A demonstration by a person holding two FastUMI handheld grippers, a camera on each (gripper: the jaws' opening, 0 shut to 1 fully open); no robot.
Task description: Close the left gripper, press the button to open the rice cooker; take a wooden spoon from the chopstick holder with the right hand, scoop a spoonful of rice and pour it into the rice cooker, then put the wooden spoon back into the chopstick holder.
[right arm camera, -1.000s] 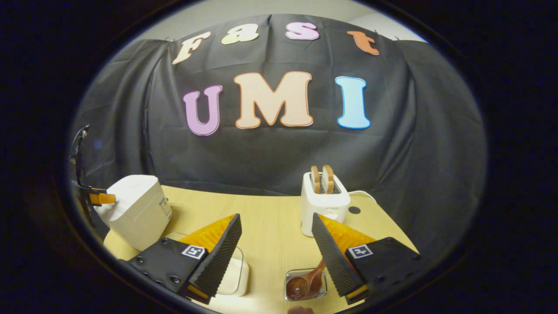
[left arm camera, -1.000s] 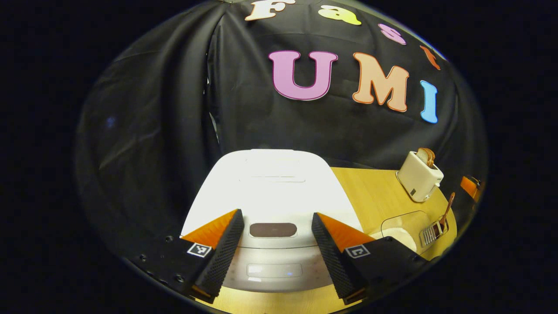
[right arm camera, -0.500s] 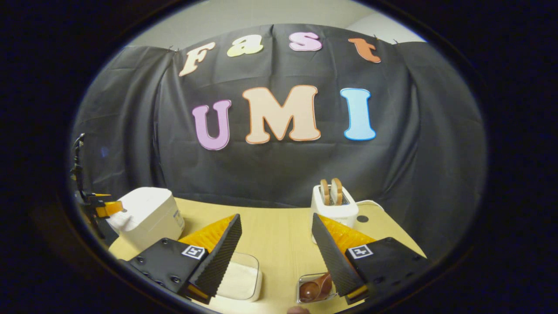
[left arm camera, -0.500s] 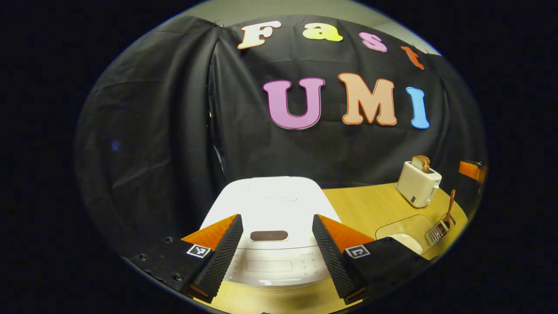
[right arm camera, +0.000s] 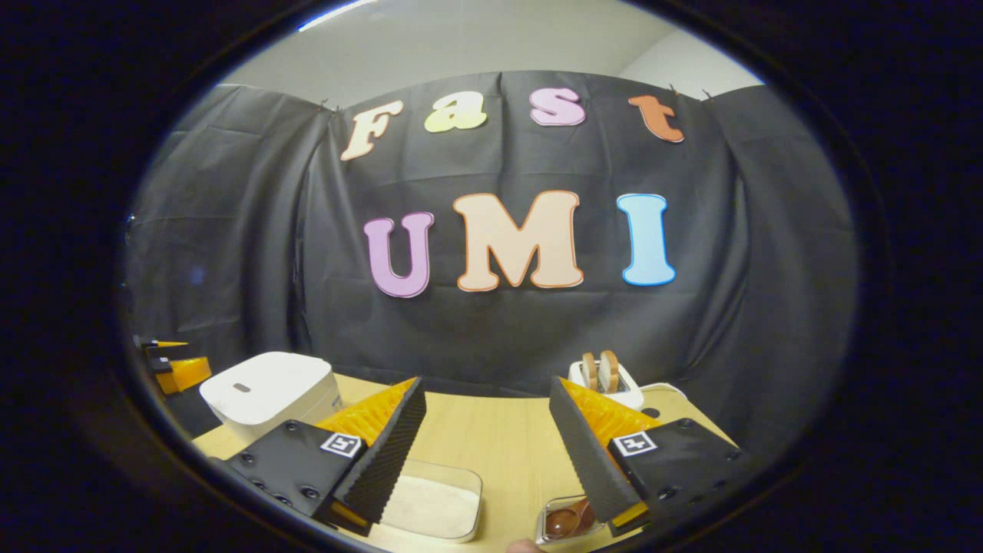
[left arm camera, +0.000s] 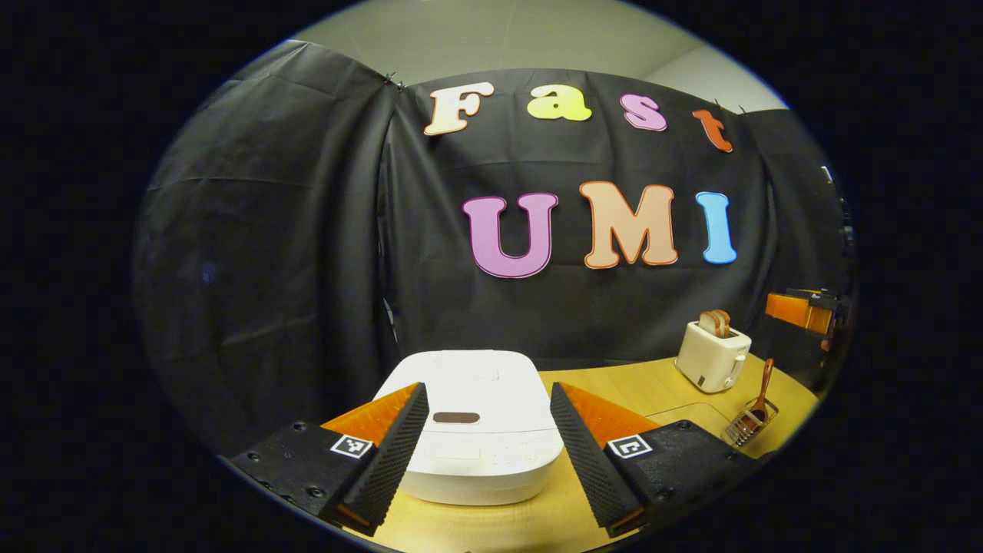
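currently we hold both tools spread apart, left tool [left arm camera: 485,453] facing the lidded rice cooker [left arm camera: 476,422], right tool [right arm camera: 488,453] above the table [right arm camera: 499,445].

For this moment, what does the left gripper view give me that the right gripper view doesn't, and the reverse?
Left gripper view: the open left claw framing the rice cooker head-on, and the wooden spoon standing handle-up in the chopstick holder. Right gripper view: the open right claw looking over the rice in its clear container. Shared: the cooker with its lid down, the toaster and the table.
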